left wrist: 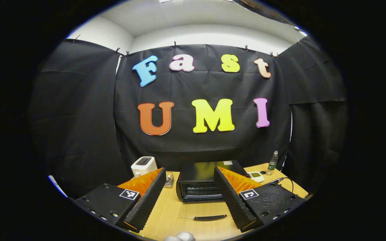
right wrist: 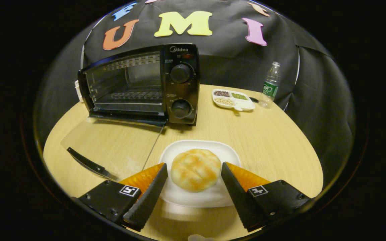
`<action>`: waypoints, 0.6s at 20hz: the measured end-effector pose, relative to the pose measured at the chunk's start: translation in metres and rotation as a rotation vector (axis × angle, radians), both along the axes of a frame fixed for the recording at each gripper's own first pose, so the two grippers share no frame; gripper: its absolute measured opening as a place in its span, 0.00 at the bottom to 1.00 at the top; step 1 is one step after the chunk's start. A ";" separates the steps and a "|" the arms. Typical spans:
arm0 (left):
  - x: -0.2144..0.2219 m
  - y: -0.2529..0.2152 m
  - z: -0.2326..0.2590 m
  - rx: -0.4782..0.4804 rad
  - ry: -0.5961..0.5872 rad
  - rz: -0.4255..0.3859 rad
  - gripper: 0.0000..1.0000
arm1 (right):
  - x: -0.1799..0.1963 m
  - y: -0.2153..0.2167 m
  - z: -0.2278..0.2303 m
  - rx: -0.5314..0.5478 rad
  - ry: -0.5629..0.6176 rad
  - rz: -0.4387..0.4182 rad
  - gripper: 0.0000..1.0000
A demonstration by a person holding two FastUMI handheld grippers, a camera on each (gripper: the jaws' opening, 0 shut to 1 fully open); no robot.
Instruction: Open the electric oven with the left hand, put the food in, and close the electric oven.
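Bun (right wrist: 195, 169) lies between spread right gripper (right wrist: 194, 174) fingers (right wrist: 149, 194).

A staged recording booth: black cloth wall (left wrist: 79, 117) clipped up behind a light wooden table (right wrist: 273, 140), ahead of the jaws, white ceiling (left wrist: 196, 20) above.

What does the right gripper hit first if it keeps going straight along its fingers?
Probably the bread bun on the white plate. The right gripper is open, with the bun between its fingers and just ahead, apparently untouched. Depth is hard to judge; if pitched down, the plate could come first.
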State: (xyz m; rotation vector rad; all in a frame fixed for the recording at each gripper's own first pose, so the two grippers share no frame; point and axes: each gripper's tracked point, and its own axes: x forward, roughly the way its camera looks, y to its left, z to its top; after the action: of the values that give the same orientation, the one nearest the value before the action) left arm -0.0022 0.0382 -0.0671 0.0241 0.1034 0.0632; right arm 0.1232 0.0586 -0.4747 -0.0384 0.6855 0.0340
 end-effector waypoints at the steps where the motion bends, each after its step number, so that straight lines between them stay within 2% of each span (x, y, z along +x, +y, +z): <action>1: 0.001 0.000 0.000 0.000 0.001 0.000 0.93 | 0.000 -0.001 -0.003 0.006 0.009 -0.013 1.00; 4: 0.005 0.002 -0.002 0.007 0.006 0.000 0.93 | 0.001 -0.003 -0.013 0.029 0.033 -0.016 1.00; 6: 0.005 0.002 0.001 0.004 -0.002 -0.001 0.93 | 0.002 -0.003 -0.012 0.034 0.029 -0.013 0.94; 7: 0.005 0.004 0.003 0.004 -0.006 0.002 0.93 | 0.002 -0.002 -0.012 0.039 0.033 -0.012 0.87; 12: 0.004 0.002 0.005 0.005 -0.015 -0.010 0.93 | 0.003 0.006 0.017 0.105 0.003 -0.012 0.77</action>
State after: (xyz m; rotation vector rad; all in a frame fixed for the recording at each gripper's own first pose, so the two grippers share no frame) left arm 0.0022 0.0401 -0.0619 0.0290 0.0880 0.0538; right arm 0.1265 0.0642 -0.4579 0.0671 0.6862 0.0584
